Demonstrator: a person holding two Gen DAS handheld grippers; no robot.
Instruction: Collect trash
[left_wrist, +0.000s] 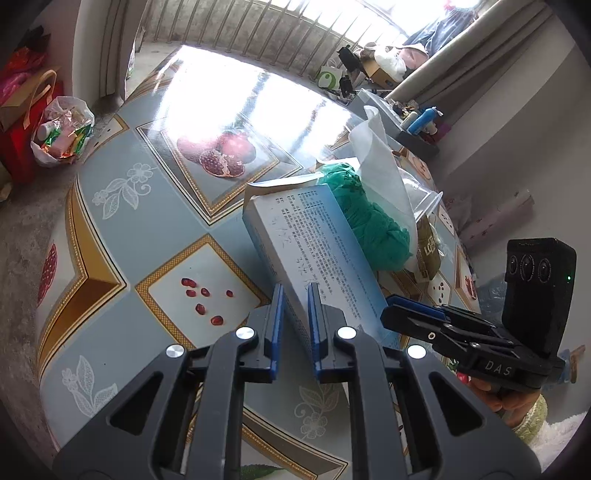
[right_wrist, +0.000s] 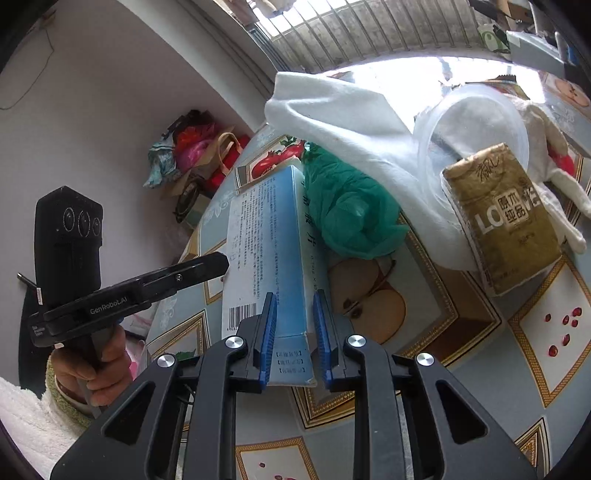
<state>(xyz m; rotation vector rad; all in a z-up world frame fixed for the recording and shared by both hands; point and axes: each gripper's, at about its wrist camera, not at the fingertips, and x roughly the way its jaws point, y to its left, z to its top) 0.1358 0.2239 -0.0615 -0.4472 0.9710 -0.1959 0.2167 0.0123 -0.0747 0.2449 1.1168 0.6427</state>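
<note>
Left gripper (left_wrist: 295, 291): its two blue fingers are a little apart, one on each side of the near edge of the box. I cannot tell if they press it.
Right gripper (right_wrist: 294, 302): its blue fingers are spread, with the near end of the box between them. A small gap shows beside the right finger.
Box (right_wrist: 266, 243): long, flat, light blue and white, with small print and a bar code. It lies on the table, tipped up on one long side. Its far flap is open.
Green bag (left_wrist: 373, 225): a crumpled green plastic lump, right beside the box on its right and touching it.
White tissue (right_wrist: 354, 122): a big soft sheet behind the green bag, partly lying over it.
Clear tub (right_wrist: 476, 122): a round see-through plastic thing on its side, next to the tissue.
Gold pack (right_wrist: 506, 221): a gold tissue pack leaning on the clear tub.
Table (left_wrist: 122, 229): round, with a shiny cloth showing fruit, seeds and flowers.
Bag on floor (left_wrist: 62, 129): a clear bag full of wrappers, left of the table.
</note>
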